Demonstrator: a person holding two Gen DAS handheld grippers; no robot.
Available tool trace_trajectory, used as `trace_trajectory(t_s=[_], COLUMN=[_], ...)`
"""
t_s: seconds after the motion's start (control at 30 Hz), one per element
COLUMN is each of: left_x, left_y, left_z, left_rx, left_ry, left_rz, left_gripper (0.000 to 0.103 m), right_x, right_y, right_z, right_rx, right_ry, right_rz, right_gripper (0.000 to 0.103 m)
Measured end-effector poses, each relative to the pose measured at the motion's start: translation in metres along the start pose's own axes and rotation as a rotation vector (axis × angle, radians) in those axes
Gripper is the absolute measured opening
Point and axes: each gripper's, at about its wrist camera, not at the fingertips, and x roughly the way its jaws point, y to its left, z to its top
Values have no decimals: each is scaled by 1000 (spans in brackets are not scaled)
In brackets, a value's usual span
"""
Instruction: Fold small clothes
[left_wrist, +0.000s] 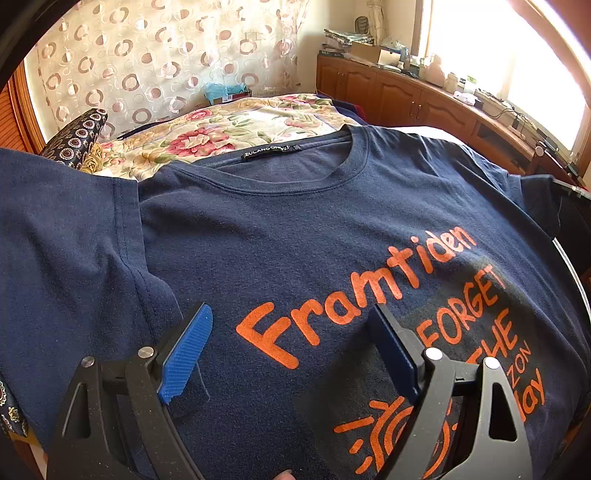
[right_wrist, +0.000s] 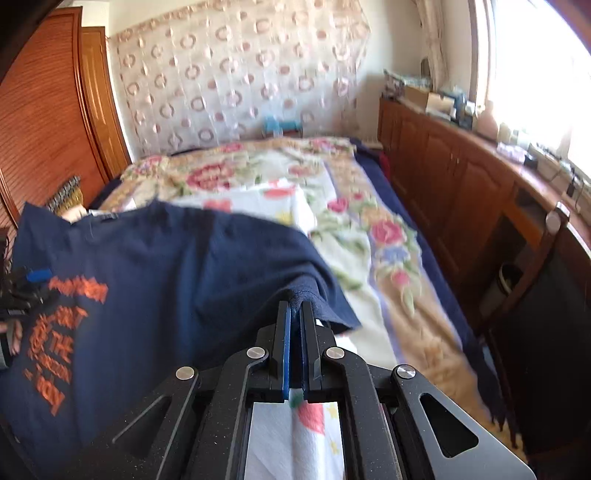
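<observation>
Floral bed; navy T-shirt lengthwise, collar far end.

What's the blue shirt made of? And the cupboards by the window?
The shirt looks like soft knitted cotton: matte, slightly fuzzy, with a ribbed collar and stitched seams. Its orange letters look printed on, flat and a bit cracked. The cupboards look like varnished wood: reddish-brown, shiny, with panelled doors. The exact fibre can't be told.
</observation>
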Motion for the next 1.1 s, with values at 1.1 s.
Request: trace_trajectory(t_s=[1.1], left_x=[-80], left_y=[14], left_z=[4], left_rx=[-93], left_ry=[-192], left_rz=[25], left_gripper=[87], right_x=[32], right_y=[48], right_z=[14], right_rx=[-148], right_ry=[41], right_rz=[148], right_gripper=[42])
